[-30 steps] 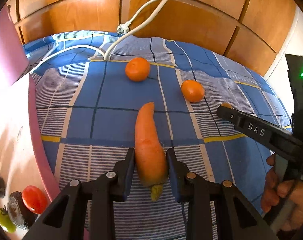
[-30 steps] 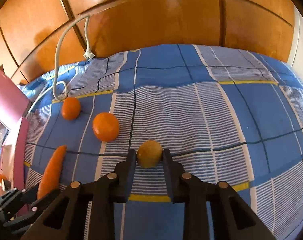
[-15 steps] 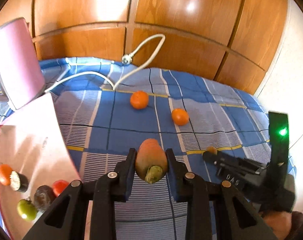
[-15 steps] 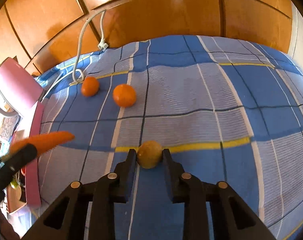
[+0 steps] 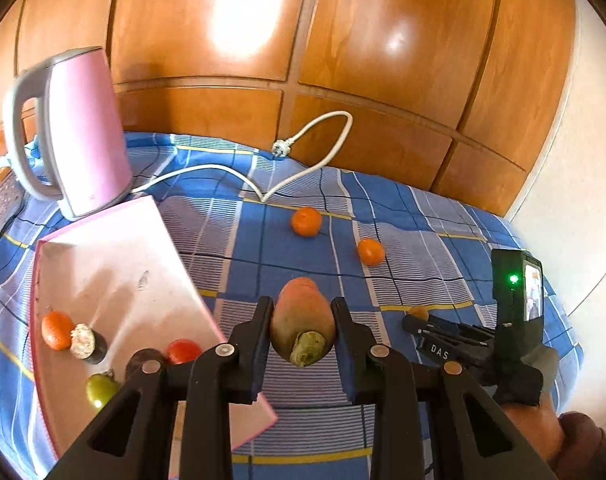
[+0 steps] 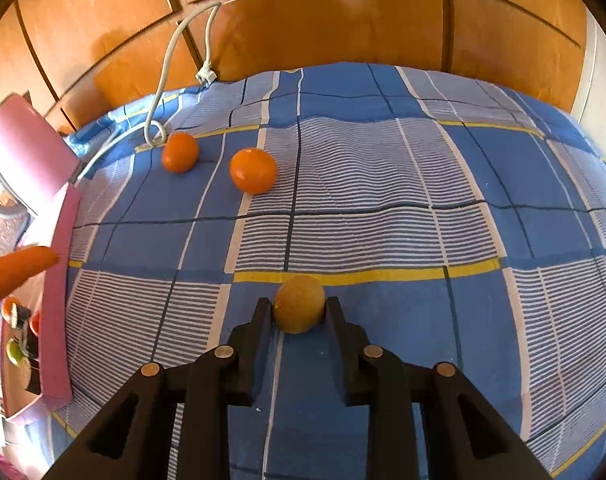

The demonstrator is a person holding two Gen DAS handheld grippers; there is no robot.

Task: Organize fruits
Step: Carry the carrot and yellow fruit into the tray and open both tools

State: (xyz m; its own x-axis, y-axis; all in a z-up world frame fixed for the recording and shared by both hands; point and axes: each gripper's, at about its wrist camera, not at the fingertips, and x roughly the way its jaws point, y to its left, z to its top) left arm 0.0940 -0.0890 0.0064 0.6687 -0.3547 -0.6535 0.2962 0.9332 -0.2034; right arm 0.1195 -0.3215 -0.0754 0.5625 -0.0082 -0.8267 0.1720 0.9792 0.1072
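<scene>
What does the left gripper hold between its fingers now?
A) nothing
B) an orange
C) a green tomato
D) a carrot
D: in the left wrist view the left gripper is shut on the carrot, its stem end toward the camera, while two oranges lie on the cloth beyond.
</scene>
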